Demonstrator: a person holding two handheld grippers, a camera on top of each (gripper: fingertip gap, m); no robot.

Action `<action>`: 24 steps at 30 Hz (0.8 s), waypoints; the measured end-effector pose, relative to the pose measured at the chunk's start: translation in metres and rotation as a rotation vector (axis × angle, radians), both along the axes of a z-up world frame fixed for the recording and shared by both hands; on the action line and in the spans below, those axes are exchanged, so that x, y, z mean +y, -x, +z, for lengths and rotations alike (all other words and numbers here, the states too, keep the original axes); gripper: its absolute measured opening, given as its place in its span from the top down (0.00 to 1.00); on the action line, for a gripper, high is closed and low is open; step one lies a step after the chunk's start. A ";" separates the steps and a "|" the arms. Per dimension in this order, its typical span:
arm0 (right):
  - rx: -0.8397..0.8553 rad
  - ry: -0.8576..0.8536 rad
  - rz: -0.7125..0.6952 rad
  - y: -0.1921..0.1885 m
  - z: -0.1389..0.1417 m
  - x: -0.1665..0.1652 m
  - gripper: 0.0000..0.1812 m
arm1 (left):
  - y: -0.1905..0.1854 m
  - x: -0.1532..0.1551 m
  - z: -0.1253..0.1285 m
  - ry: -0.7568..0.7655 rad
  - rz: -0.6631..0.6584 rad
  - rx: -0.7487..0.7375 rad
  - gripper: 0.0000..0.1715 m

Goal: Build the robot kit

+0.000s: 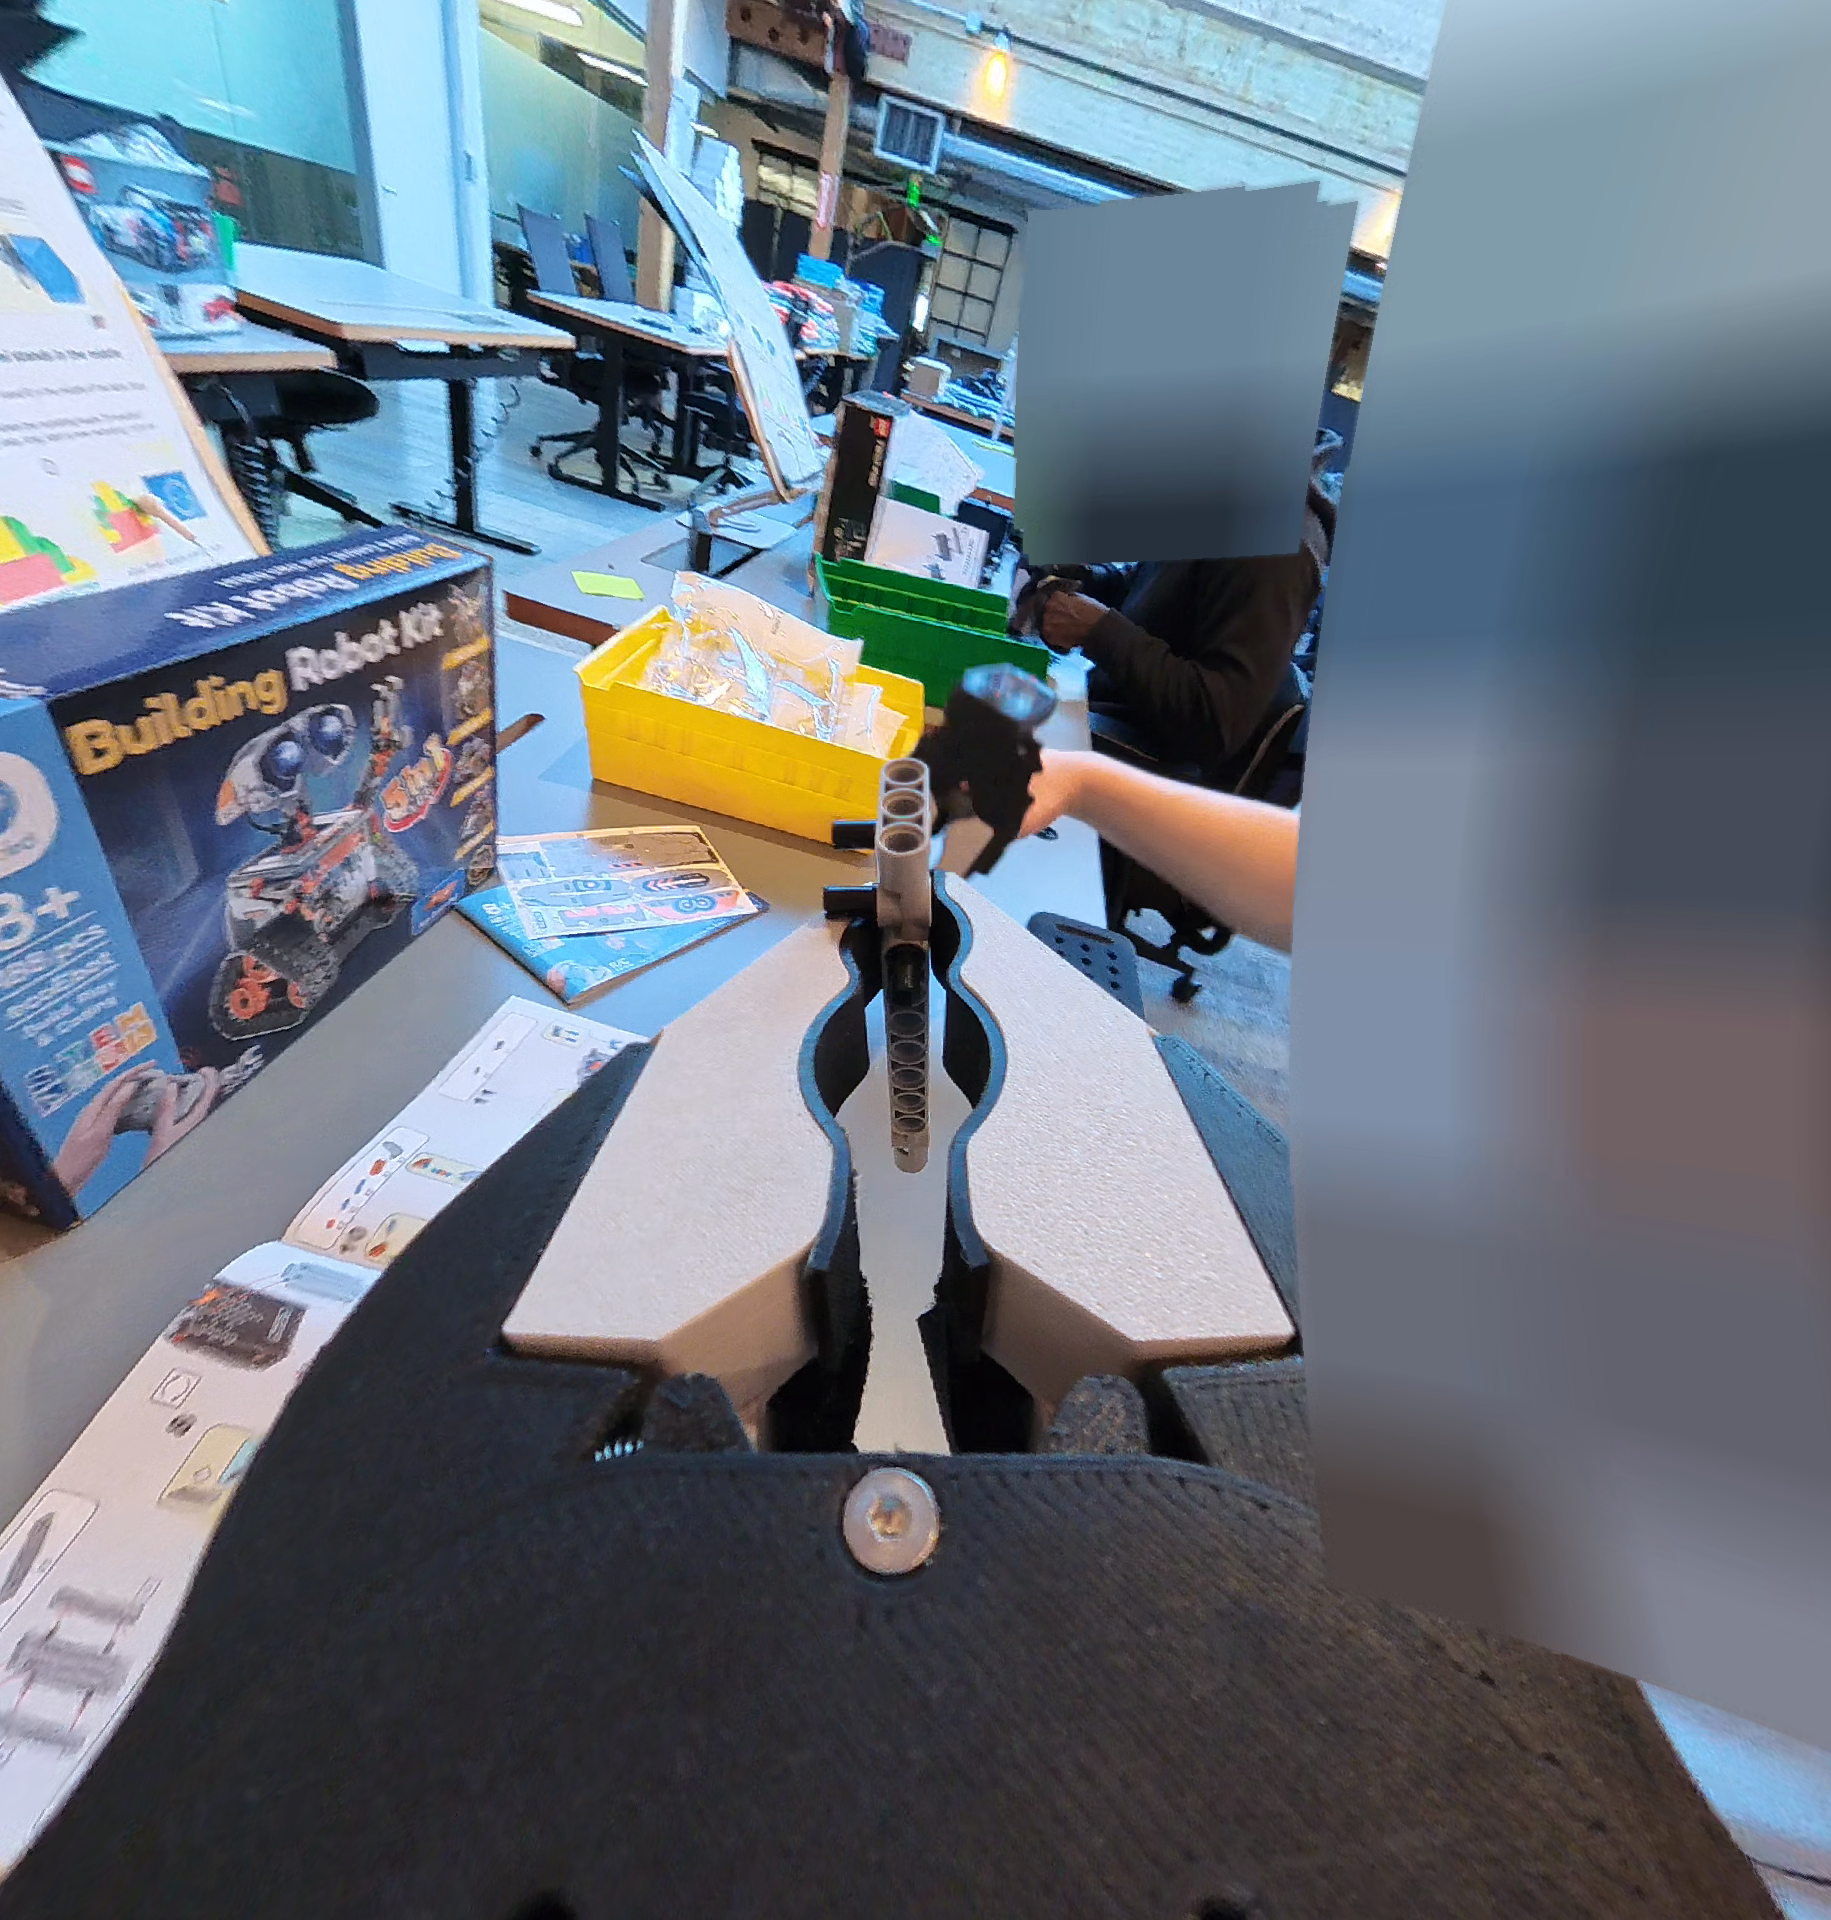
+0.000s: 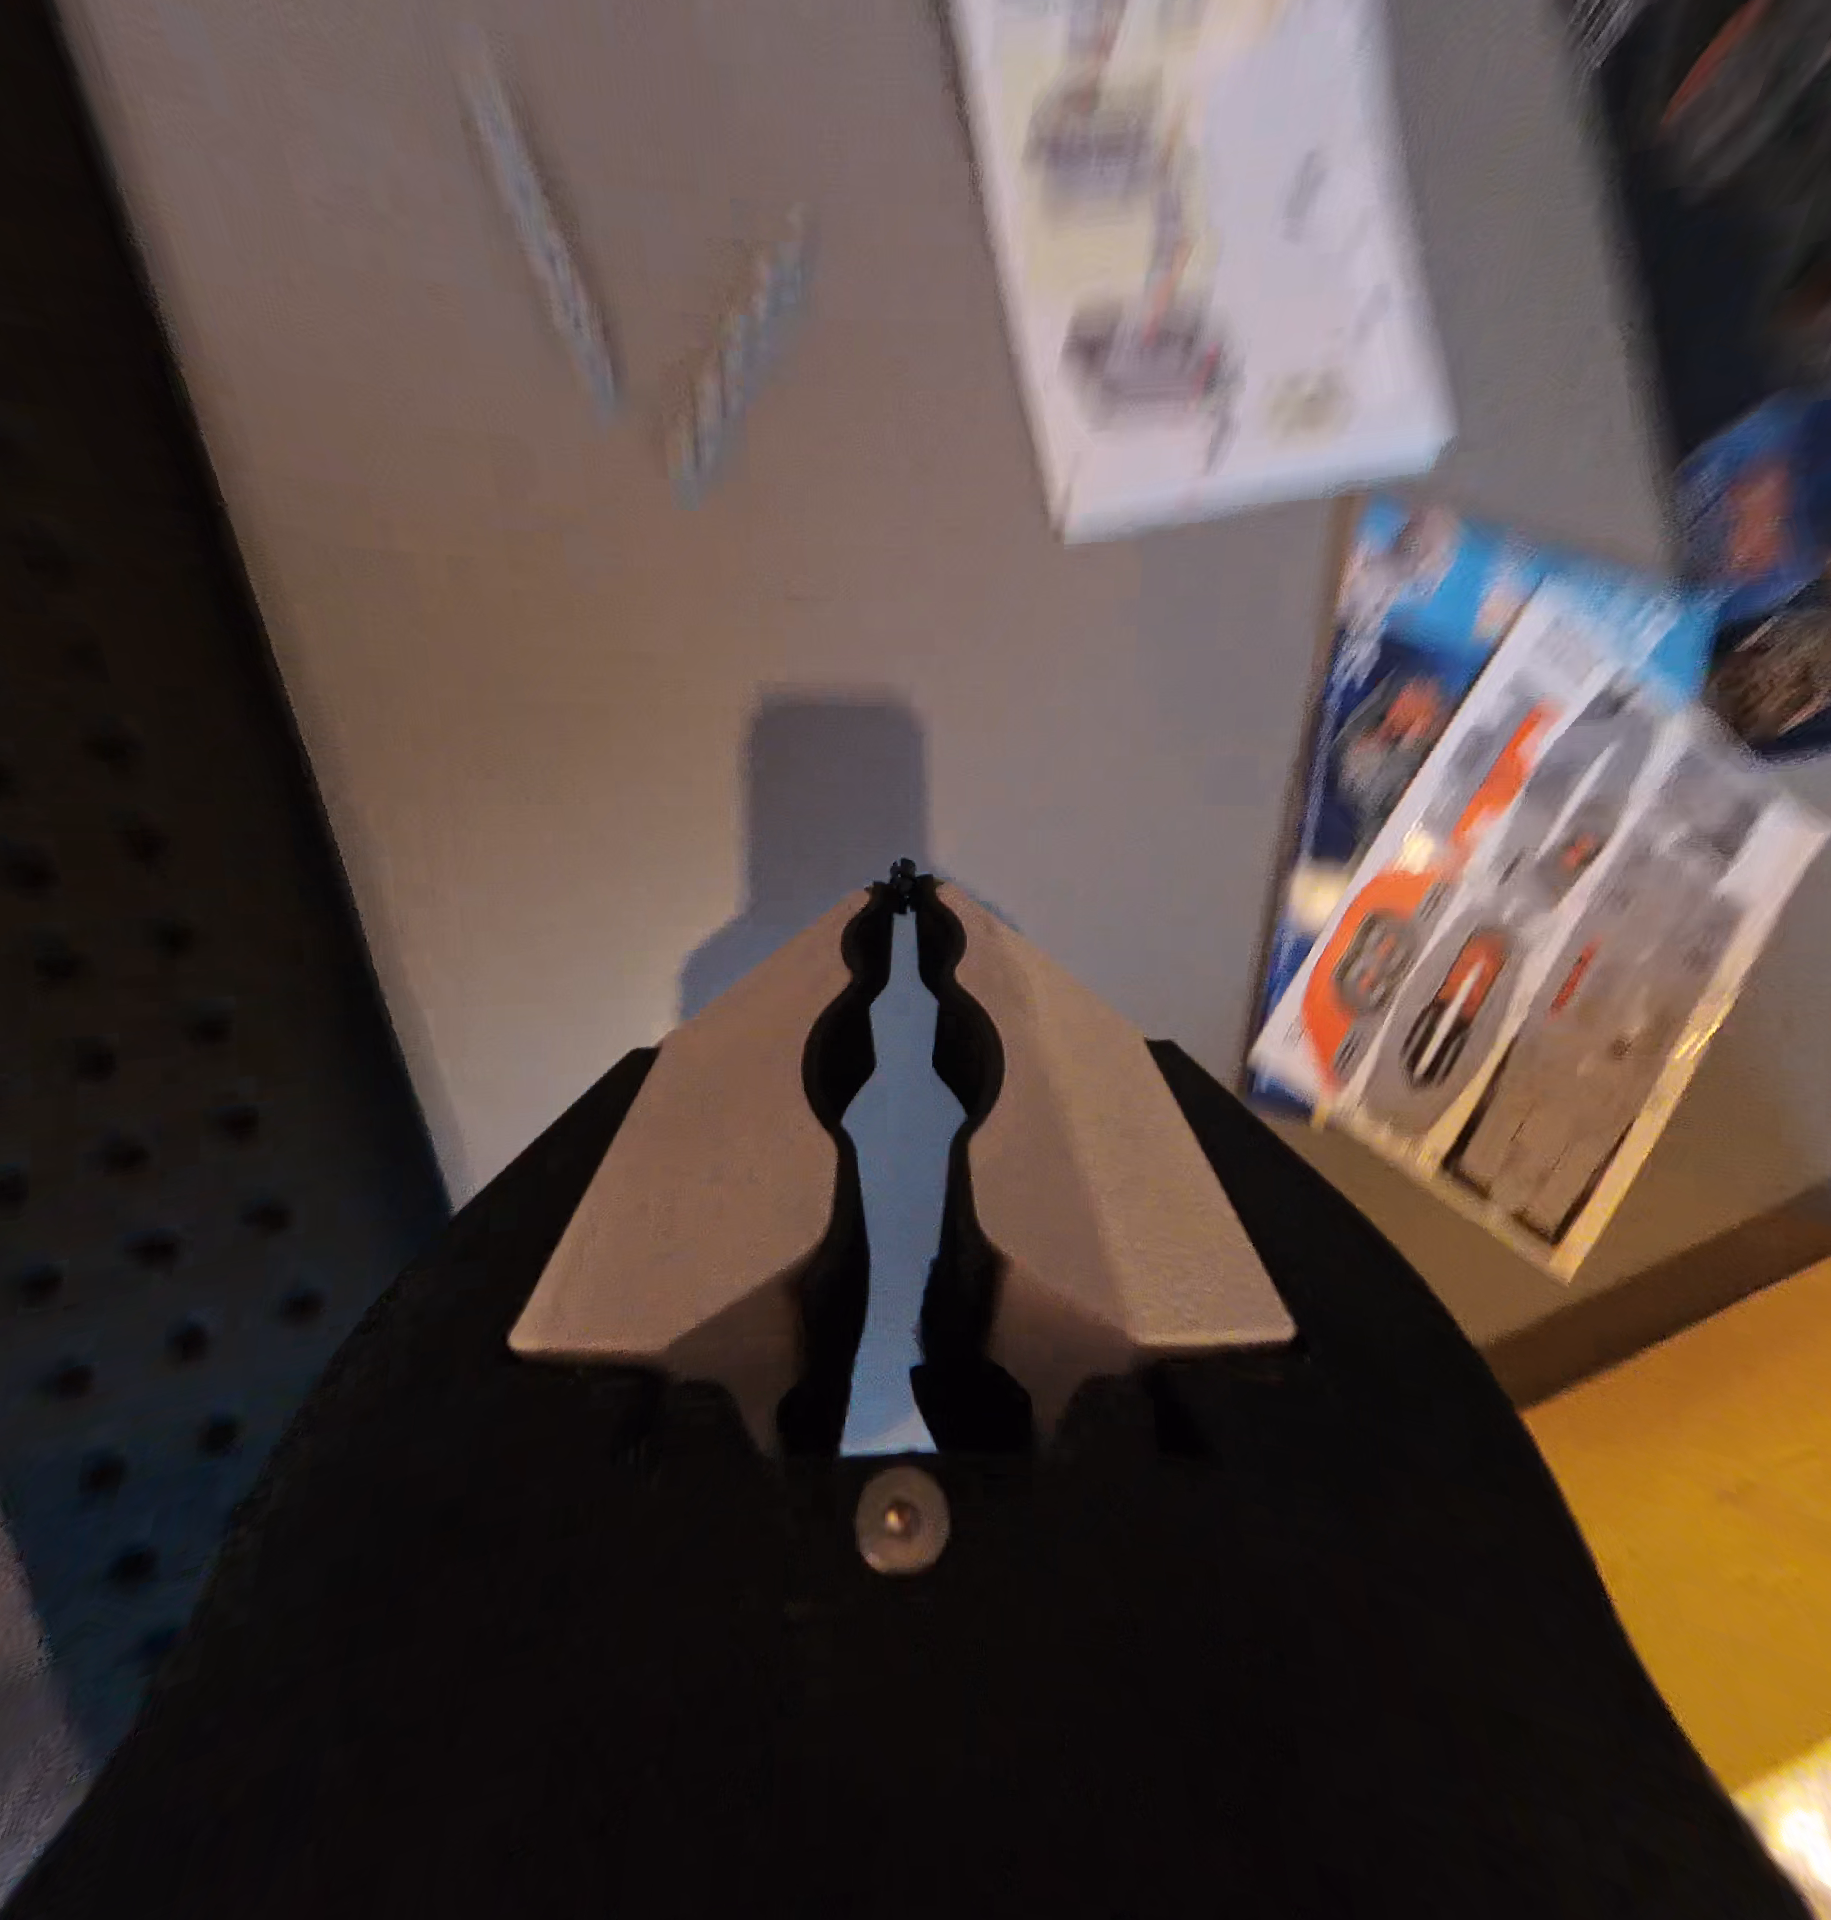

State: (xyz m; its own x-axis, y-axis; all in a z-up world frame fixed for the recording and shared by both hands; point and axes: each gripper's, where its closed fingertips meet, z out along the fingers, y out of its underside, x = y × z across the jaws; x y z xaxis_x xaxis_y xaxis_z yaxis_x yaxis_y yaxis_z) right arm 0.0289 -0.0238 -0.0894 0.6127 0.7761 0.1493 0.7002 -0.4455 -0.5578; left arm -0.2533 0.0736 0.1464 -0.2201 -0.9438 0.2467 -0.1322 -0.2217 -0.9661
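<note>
Left gripper (image 1: 903, 914): we see its two tan fingers closed on a grey perforated beam (image 1: 905, 831), which stands upright between the tips and reaches above them; black pins (image 1: 851, 900) stick out of the beam's left side.
Right gripper (image 2: 903, 896): our fingers are pinched almost together at the tips on a tiny black piece (image 2: 903, 875), too small for us to tell what it is; it hangs above the bare grey worktop (image 2: 454, 644).
Beyond the beam: a bare forearm (image 1: 1181, 842) reaches in from the right holding a black device (image 1: 984, 764), just behind the beam's top.
Yellow bin (image 1: 724, 748): it sits toward the far edge of the worktop and holds clear plastic bags (image 1: 755, 655); green bins (image 1: 921, 623) stand behind it.
Left side of the worktop: a blue kit box (image 1: 225, 831) stands there, with a sticker sheet (image 1: 620, 883) on a booklet beside it and an open instruction sheet (image 1: 267, 1330) toward the near edge.
Right view, blurred: we make out two pale strips (image 2: 578, 291) on the worktop, an instruction sheet (image 2: 1202, 260) and a sticker sheet (image 2: 1534, 987) toward the right, and a dark perforated panel (image 2: 111, 935) along the left.
</note>
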 end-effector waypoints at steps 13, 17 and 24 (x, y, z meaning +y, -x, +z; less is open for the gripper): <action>0.530 -0.760 0.458 0.194 0.250 0.043 0.98 | -0.057 -0.038 -0.005 0.140 -0.344 0.026 0.97; 0.613 -0.836 0.492 0.205 0.261 0.030 0.98 | -0.062 -0.054 0.000 0.142 -0.393 0.009 0.97; 0.604 -0.784 0.479 0.204 0.260 0.029 0.98 | -0.068 -0.073 -0.004 0.078 -0.422 0.044 0.97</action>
